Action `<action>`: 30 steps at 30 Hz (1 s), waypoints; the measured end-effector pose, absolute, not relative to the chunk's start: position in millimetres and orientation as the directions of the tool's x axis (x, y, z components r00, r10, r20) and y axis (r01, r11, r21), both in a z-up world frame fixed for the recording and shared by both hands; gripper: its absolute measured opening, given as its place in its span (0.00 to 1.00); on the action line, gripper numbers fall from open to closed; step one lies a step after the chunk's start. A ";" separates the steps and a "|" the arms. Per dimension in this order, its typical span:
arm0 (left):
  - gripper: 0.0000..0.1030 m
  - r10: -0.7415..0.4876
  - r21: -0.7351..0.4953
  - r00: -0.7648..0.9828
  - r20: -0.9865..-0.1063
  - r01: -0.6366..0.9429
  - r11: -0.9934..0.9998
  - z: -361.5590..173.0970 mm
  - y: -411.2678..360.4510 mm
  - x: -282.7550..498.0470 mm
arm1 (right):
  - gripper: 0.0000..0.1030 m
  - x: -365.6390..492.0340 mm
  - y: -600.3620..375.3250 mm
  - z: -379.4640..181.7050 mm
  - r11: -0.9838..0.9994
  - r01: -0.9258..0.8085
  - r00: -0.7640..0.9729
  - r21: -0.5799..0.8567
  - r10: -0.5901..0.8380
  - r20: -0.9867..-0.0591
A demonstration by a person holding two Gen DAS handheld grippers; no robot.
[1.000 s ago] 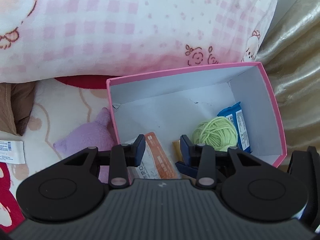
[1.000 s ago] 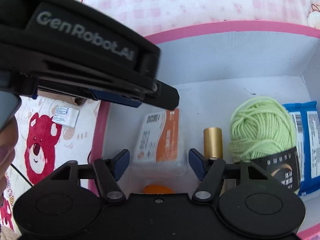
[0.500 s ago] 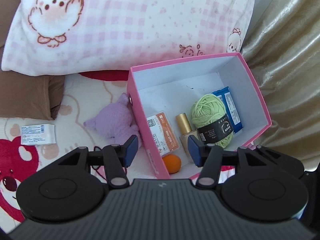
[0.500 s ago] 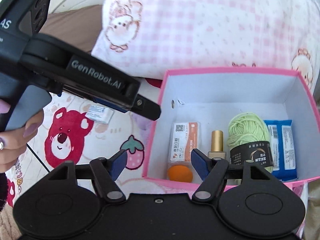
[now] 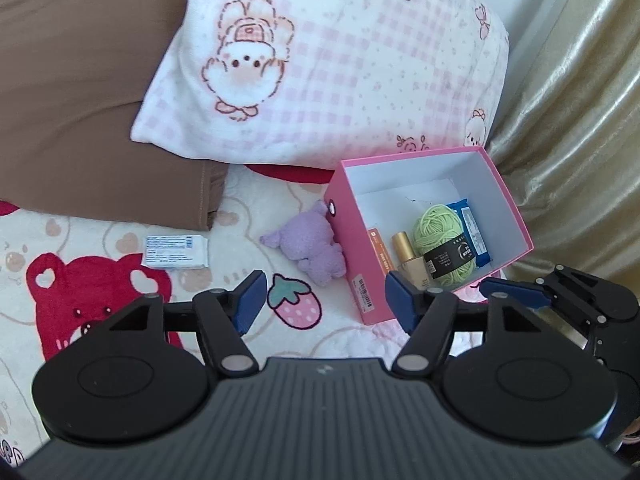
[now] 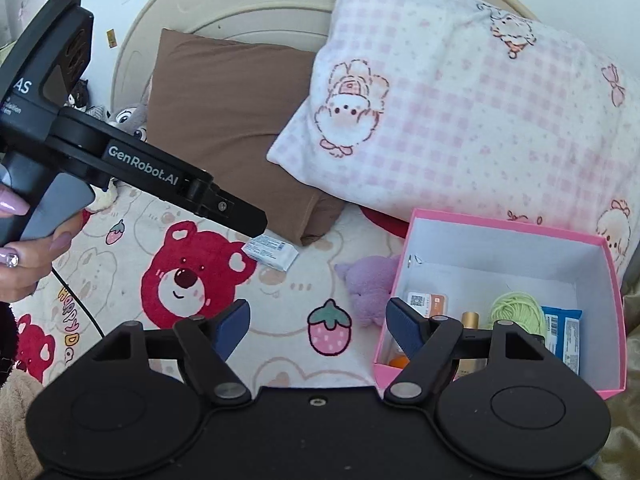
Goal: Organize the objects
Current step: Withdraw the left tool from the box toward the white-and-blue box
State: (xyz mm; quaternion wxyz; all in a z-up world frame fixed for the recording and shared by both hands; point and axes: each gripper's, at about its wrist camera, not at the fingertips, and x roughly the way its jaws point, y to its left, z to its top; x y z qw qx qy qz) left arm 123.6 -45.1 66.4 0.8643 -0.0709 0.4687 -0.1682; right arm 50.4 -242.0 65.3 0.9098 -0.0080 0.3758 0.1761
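Left claw (image 5: 323, 302) spread, jaws just been opening, nothing between them; it hangs over the bed (image 5: 120, 300). Right claw (image 6: 318, 322) also spread and just been widening, empty. Near right: pink box (image 6: 404, 268) holding green yarn (image 5: 444, 240), gold-capped bottle (image 5: 408, 254), blue packet (image 6: 564, 334), orange-and-white packet (image 6: 428, 304). Purple plush toy (image 5: 312, 246) touches the box's left wall. White packet (image 5: 176, 252) lies further left, well apart. Pink checked pillow (image 5: 340, 68) beyond.
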 end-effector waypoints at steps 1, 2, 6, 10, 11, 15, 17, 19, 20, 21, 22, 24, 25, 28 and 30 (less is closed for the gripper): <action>0.63 -0.357 -0.285 0.512 -0.781 0.217 0.934 67.5 -37.4 120.1 | 0.81 49.9 -237.0 67.3 0.933 -0.340 0.655 0.115 0.323 -0.683; 0.63 -0.358 -0.292 0.518 -0.777 0.207 0.934 67.5 -29.9 117.5 | 0.84 50.0 -233.2 68.7 0.929 -0.353 0.654 0.113 0.331 -0.680; 0.66 -0.342 -0.298 0.543 -0.767 0.170 0.939 63.3 -2.8 111.3 | 0.87 54.6 -213.7 70.2 0.912 -0.397 0.643 0.102 0.355 -0.679; 0.74 -0.332 -0.319 0.568 -0.753 0.126 0.939 51.9 21.8 111.0 | 0.87 68.6 -196.7 64.2 0.901 -0.423 0.631 0.099 0.371 -0.681; 0.75 -0.333 -0.329 0.573 -0.749 0.115 0.937 47.5 27.6 112.3 | 0.87 72.8 -193.4 62.0 0.897 -0.429 0.627 0.104 0.379 -0.681; 0.76 -0.320 -0.340 0.583 -0.747 0.079 0.937 27.8 47.4 121.0 | 0.87 92.4 -179.4 46.5 0.874 -0.471 0.590 0.122 0.415 -0.693; 0.76 -0.308 -0.330 0.577 -0.756 0.070 0.941 17.1 56.3 128.8 | 0.87 101.6 -171.8 36.3 0.862 -0.487 0.568 0.138 0.433 -0.700; 0.76 -0.284 -0.314 0.579 -0.764 0.051 0.948 6.0 67.1 137.7 | 0.87 112.2 -163.1 24.6 0.855 -0.496 0.550 0.151 0.443 -0.708; 0.76 -0.274 -0.309 0.581 -0.766 0.041 0.950 0.6 72.4 141.8 | 0.87 116.8 -159.2 19.6 0.852 -0.502 0.547 0.150 0.446 -0.708; 0.76 -0.270 -0.309 0.584 -0.766 0.035 0.951 -5.3 78.4 145.9 | 0.87 122.0 -154.5 14.2 0.849 -0.509 0.546 0.142 0.447 -0.708; 0.76 -0.268 -0.313 0.587 -0.764 0.026 0.949 -10.7 84.3 149.4 | 0.87 127.2 -150.0 9.2 0.846 -0.517 0.544 0.134 0.445 -0.711; 0.76 -0.268 -0.322 0.596 -0.757 0.016 0.947 -20.8 93.4 155.1 | 0.87 137.4 -141.1 -0.6 0.838 -0.535 0.535 0.108 0.435 -0.724; 0.76 -0.268 -0.329 0.599 -0.755 0.008 0.944 -26.6 98.6 157.9 | 0.87 143.5 -136.9 -6.1 0.841 -0.533 0.538 0.096 0.425 -0.728; 0.76 -0.283 -0.358 0.606 -0.743 -0.003 0.934 -43.3 110.7 165.9 | 0.87 158.1 -129.1 -21.1 0.842 -0.534 0.550 0.082 0.419 -0.722; 0.76 -0.293 -0.377 0.608 -0.738 -0.012 0.926 -55.4 116.9 171.6 | 0.87 167.0 -123.8 -32.4 0.846 -0.528 0.559 0.073 0.411 -0.721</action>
